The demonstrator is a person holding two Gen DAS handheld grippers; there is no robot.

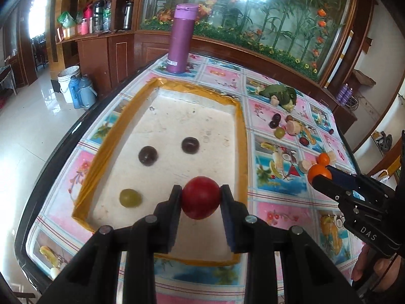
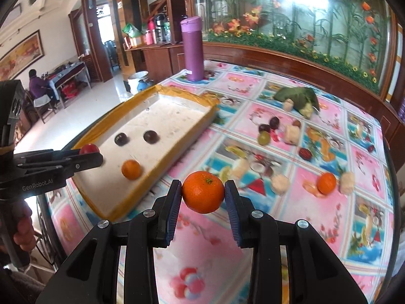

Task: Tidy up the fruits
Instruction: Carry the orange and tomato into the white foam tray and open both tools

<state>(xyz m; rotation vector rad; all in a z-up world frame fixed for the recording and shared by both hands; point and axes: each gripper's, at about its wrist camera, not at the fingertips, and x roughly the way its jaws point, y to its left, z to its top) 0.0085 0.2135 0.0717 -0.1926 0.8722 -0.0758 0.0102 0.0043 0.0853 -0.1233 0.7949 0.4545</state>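
A person held two black two-finger grippers over a table covered with a pink and blue fruit-printed tablecloth [image 2: 202, 240].

The left gripper [image 1: 201, 197] had its fingers closed narrowly on a round red fruit [image 1: 200, 197], one pad touching each side. It held the fruit above the near end of a shallow white rectangular tray edged with yellow-brown tape [image 1: 240, 126]. In the right wrist view the left gripper [image 2: 87, 155] reached in from the left edge with the red fruit [image 2: 89, 148] at its tip, over the tray's [image 2: 177, 149] near corner.

Inside the tray, in the left wrist view, lay two dark purple round fruits [image 1: 148, 155] and [image 1: 190, 145] side by side near the middle, and one green grape [image 1: 130, 197] nearer the camera, just left of the held fruit. In the right wrist view a small orange citrus fruit [image 2: 131, 169] also sat on the tray floor, near its right wall.

The right gripper [image 2: 203, 192] was closed on a bright orange mandarin [image 2: 203, 192], gripped from both sides and held above the tablecloth, just right of the tray.

Farther right on the cloth lay loose items: another small orange [image 2: 326, 183] among pale cream chunks, a cluster of dark fruits and a green grape [image 2: 263, 137], and a green leaf-wrapped bundle [image 2: 298, 95]. A tall purple flask [image 2: 192, 49] stood upright beyond the tray's far end.
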